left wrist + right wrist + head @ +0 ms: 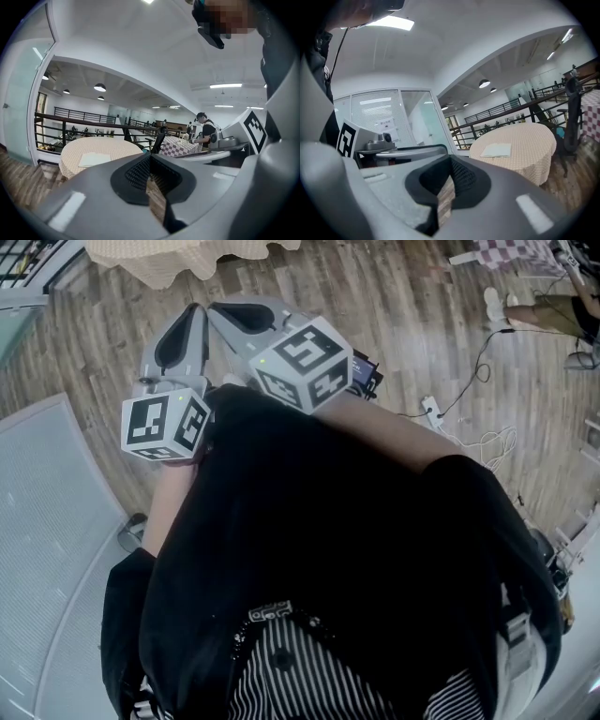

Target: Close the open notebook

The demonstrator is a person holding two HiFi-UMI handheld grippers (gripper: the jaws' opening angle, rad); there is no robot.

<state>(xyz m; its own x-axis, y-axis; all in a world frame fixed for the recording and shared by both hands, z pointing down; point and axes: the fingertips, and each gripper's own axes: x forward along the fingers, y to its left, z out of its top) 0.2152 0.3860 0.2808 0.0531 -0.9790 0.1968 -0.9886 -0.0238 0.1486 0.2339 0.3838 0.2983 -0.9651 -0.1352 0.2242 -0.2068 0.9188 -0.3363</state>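
Fingers (93, 201) of left gripper (150, 158) and right gripper (451, 158) are pressed together, empty. Pale notebook (497, 150) lies open on the distant round surface (529, 140); its pages are too small to read.

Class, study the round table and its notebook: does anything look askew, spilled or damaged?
Nothing stands out. The notebook lies open and flat on the cloth-covered round table. No spill or damage shows, though the table is far off and small details cannot be made out.
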